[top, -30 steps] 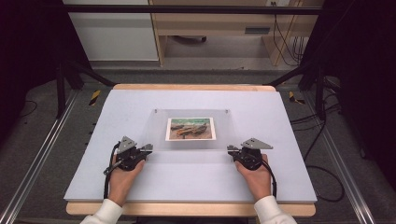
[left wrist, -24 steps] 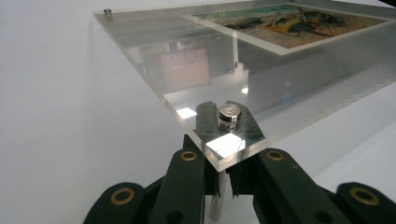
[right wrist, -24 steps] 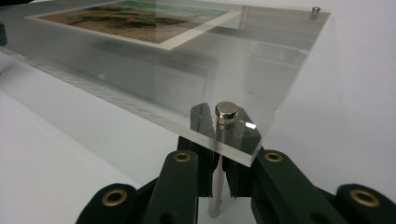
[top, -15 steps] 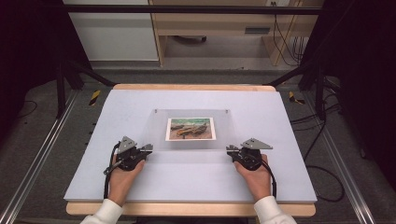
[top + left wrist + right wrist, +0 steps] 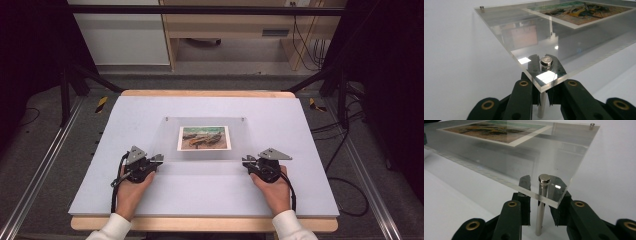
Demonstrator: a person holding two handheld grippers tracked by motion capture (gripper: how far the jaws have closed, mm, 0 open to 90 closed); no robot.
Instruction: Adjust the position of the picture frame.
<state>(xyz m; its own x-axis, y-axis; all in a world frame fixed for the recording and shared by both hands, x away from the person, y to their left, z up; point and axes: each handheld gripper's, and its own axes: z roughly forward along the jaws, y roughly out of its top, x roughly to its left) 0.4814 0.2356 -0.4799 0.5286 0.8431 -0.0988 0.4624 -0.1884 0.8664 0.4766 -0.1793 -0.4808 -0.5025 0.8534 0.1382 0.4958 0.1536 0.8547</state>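
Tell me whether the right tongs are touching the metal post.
Apart. The right gripper view shows the right tongs astride the metal post, clear gaps on both sides.

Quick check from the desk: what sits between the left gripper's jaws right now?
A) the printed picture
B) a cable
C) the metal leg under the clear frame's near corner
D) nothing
C: in the left gripper view, the jaws of the left gripper close around the metal leg under the clear frame corner.

A lab: black curtains [image 5: 30,60], metal rails [image 5: 35,170], loose cables [image 5: 345,145].

Clear acrylic frame [image 5: 205,140] with landscape print, flat on metal standoffs, mid-table
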